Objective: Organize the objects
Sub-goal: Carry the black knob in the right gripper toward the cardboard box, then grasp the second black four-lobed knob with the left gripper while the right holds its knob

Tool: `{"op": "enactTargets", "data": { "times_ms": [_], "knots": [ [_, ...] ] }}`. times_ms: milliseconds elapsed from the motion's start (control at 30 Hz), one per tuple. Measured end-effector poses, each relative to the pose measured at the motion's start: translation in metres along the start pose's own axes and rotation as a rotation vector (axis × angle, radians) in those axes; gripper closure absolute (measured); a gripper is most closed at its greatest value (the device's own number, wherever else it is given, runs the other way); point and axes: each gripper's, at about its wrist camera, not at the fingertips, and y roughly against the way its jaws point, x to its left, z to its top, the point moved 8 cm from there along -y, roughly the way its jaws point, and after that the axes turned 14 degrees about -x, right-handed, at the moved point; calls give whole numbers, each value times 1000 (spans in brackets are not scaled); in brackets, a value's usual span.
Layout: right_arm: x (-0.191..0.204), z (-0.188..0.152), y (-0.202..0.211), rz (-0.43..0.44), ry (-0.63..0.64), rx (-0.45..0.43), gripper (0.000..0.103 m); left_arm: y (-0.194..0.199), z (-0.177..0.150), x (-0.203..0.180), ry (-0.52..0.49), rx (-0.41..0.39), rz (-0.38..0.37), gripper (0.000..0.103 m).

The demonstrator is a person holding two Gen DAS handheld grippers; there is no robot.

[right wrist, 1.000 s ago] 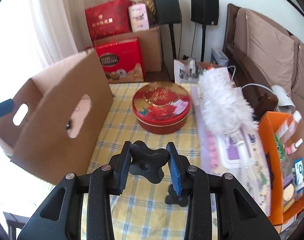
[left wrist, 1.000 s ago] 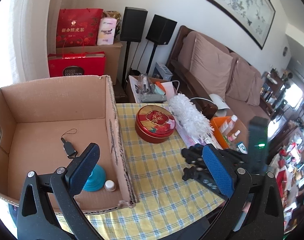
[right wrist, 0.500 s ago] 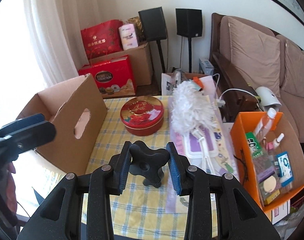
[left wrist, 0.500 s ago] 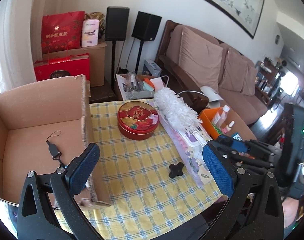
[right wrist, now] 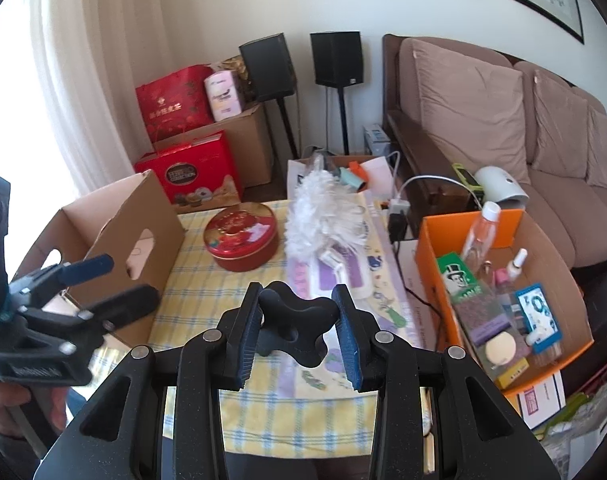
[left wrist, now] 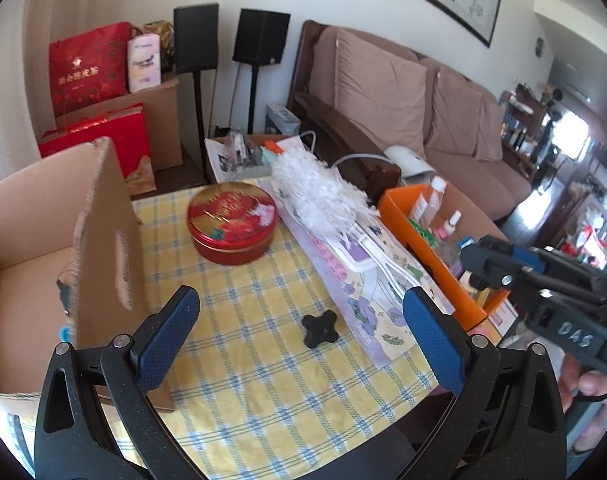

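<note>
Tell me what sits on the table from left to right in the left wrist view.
Cardboard box → red round tin → black star knob → white duster → orange box.

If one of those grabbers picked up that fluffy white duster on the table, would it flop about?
The fluffy white duster would probably feel very light for its size, being mostly wispy fibres. The head would likely squash and sag in a grip; its white plastic handle looks stiffer. Lying long and flat, it seems unlikely to roll.
</note>
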Motion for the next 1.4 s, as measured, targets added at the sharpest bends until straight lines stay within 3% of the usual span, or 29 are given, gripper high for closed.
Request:
{"op": "enactTargets", "data": {
  "times_ms": [433, 567, 733, 800, 1033, 1100, 1400],
  "knots": [
    [-20, -13, 7, -26, -19, 10, 68, -55, -45, -15, -20, 39, 21, 4],
    [-22, -17, 6, -31, -16, 14, 68, -70, -58, -16, -22, 56, 31, 14],
    [-23, -22, 3, -29, -15, 26, 68, -84, -71, -14, -16, 69, 40, 16],
    [-23, -24, 2, -29, -17, 30, 68, -86, -74, -14, -17, 75, 44, 31],
    [-23, -27, -3, -26, -19, 40, 68, -98, -90, -9, 19, 132, 33, 55],
    [-22, -28, -4, -27, -17, 43, 68, -101, -95, -9, 35, 151, 15, 70],
    [-12, -26, -6, -14, 3, 42, 68, -92, -88, -6, 58, 139, -10, 70]
  ]
}}
